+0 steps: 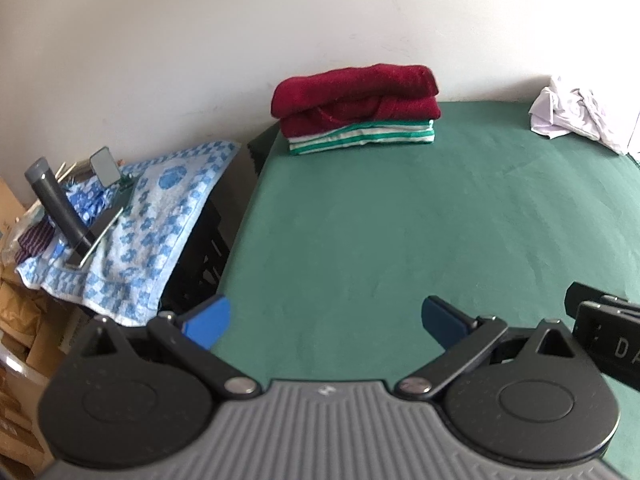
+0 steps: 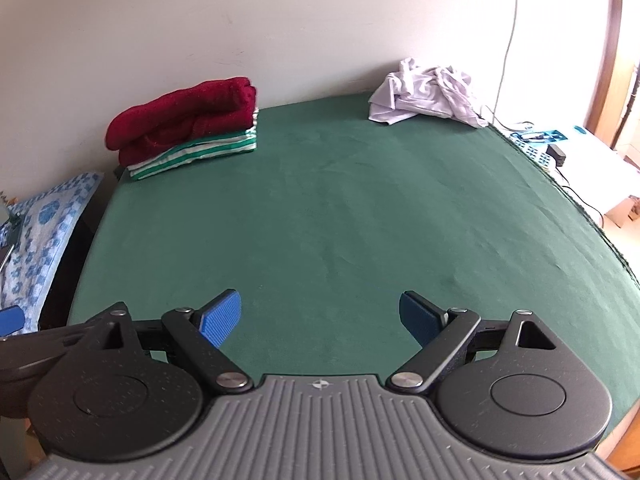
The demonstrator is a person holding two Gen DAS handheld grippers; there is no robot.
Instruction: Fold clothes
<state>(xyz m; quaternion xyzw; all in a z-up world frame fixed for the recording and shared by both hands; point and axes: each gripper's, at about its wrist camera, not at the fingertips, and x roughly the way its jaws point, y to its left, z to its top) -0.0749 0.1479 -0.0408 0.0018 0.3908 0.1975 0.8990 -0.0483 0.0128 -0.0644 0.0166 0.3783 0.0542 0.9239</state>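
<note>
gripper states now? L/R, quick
Left gripper: open, holding nothing, above the green table cover.
Right gripper: open, holding nothing, above the same cover.

A desk (image 2: 320,220) covered in dark green cloth stands against a pale wall. At its far left, by the wall, sits a folded stack: a red garment (image 2: 184,112) on top of a green-and-white striped one (image 2: 200,152), which lies on the cloth. At the far right corner, well apart from the stack, a crumpled white garment (image 2: 428,92) lies in a heap. The middle and near part of the cloth is bare.
</note>
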